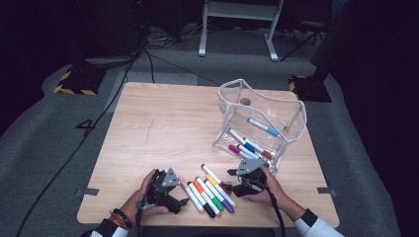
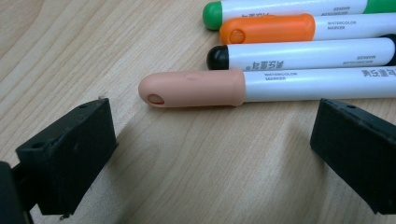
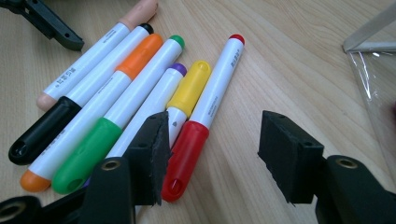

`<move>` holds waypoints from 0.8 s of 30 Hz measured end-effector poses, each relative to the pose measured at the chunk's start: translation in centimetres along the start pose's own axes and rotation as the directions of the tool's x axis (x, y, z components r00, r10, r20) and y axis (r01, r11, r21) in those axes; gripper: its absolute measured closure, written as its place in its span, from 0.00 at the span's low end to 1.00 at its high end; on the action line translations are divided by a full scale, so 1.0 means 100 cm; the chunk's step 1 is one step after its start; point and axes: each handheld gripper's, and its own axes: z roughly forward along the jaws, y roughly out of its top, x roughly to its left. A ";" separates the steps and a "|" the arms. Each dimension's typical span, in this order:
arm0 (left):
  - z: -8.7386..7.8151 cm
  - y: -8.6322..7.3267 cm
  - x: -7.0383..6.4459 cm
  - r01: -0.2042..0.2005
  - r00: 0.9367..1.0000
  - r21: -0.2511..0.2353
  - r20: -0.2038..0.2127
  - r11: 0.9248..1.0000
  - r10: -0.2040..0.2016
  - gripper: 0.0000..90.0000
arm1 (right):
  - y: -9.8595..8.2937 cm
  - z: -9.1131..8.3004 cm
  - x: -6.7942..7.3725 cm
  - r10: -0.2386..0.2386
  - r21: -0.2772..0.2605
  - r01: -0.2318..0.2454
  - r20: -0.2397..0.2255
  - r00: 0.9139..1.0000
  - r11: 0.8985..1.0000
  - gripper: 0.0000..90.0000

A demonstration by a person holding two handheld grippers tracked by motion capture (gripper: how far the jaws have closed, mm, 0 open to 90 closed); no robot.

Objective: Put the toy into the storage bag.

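A row of several white markers (image 1: 207,192) with coloured caps lies near the table's front edge. My left gripper (image 1: 182,196) is open just left of the row, and the peach-capped marker (image 2: 196,88) lies just beyond its open jaws (image 2: 212,125). Behind it lie the black (image 2: 303,53), orange (image 2: 271,29) and green (image 2: 280,8) markers. My right gripper (image 1: 232,180) is open at the right end of the row. The red-capped marker (image 3: 187,156) lies against the inner side of one jaw, within the gap (image 3: 217,142). The yellow marker (image 3: 189,88) is beside it.
A clear plastic pouch (image 1: 291,106) stands open at the back right of the wooden table (image 1: 163,118), with several markers (image 1: 249,145) inside. Its edge (image 3: 369,32) shows close to my right gripper. Cables and a white table frame (image 1: 237,10) lie on the floor beyond.
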 end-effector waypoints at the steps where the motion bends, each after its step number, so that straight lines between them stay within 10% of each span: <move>1: 0.000 0.000 0.000 -0.001 1.000 0.000 0.000 1.000 0.001 0.00 | 0.001 0.000 0.000 -0.004 0.002 0.004 0.007 1.000 1.000 0.50; 24: 0.000 0.000 0.000 0.002 1.000 0.000 0.000 1.000 -0.002 0.00 | -0.016 0.001 -0.028 0.050 0.056 -0.055 0.076 0.996 0.997 0.84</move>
